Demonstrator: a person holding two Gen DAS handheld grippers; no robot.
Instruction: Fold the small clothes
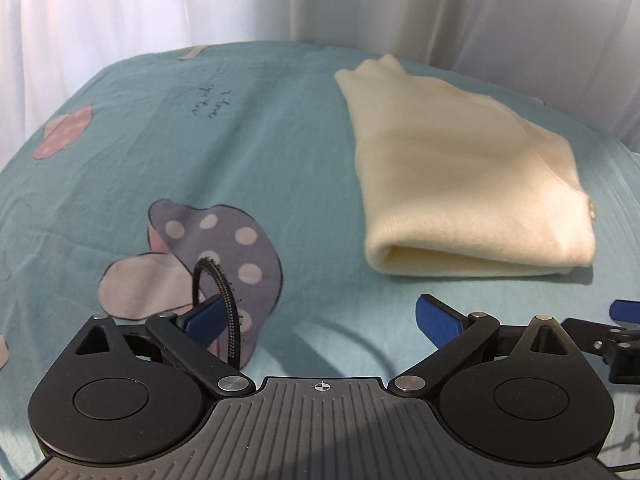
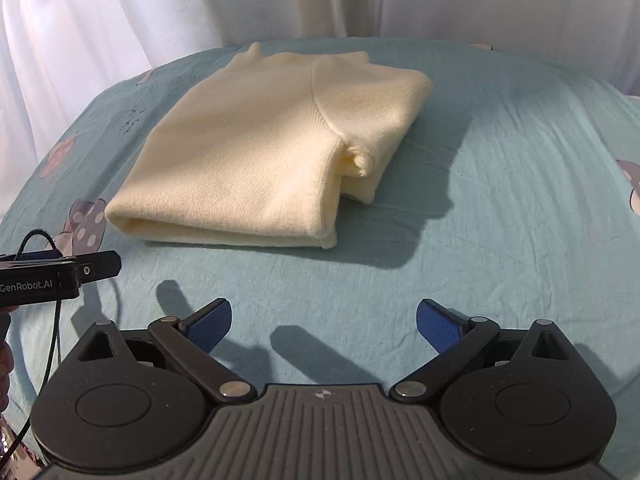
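A cream knit sweater lies folded in a compact rectangle on the teal bedsheet. It also shows in the right wrist view, with a tucked sleeve at its right side. My left gripper is open and empty, low over the sheet, in front and to the left of the sweater. My right gripper is open and empty, in front of the sweater's near edge. The left gripper's body shows at the left edge of the right wrist view.
The sheet has printed polka-dot bows and a pink one. White curtains hang behind the bed. A black cable loops by my left finger. The right gripper's finger shows at the right edge.
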